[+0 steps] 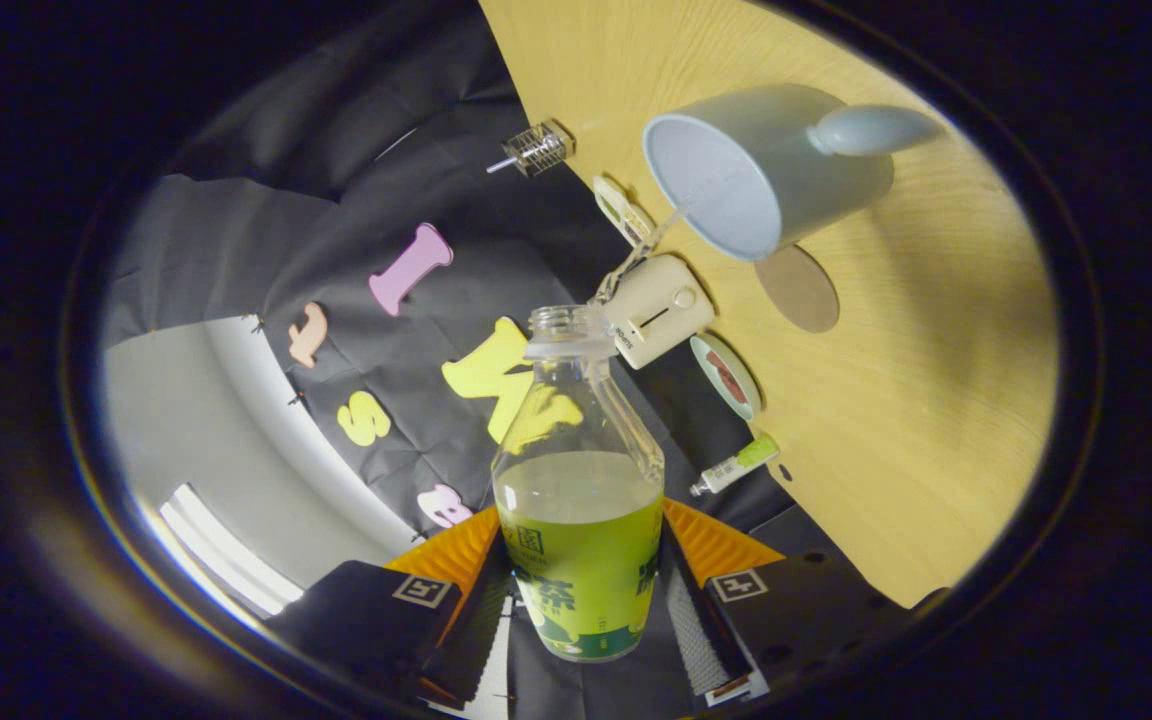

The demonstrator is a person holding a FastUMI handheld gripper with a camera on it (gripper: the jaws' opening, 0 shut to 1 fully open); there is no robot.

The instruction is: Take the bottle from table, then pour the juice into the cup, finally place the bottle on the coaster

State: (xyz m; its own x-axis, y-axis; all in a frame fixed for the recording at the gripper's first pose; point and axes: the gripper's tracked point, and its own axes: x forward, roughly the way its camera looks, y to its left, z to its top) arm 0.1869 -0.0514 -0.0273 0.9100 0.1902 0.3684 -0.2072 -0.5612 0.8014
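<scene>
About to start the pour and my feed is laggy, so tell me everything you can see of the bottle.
The bottle is clear plastic with a ridged screw neck and no cap on, its mouth open. Green juice fills roughly the lower half, and a green printed label wraps the bottom part. It sits between the fingers of the gripper, which press on its lower body from both sides. In this view its axis runs straight ahead of the gripper, with the mouth just short of the cup on the table. No juice is leaving it.
</scene>
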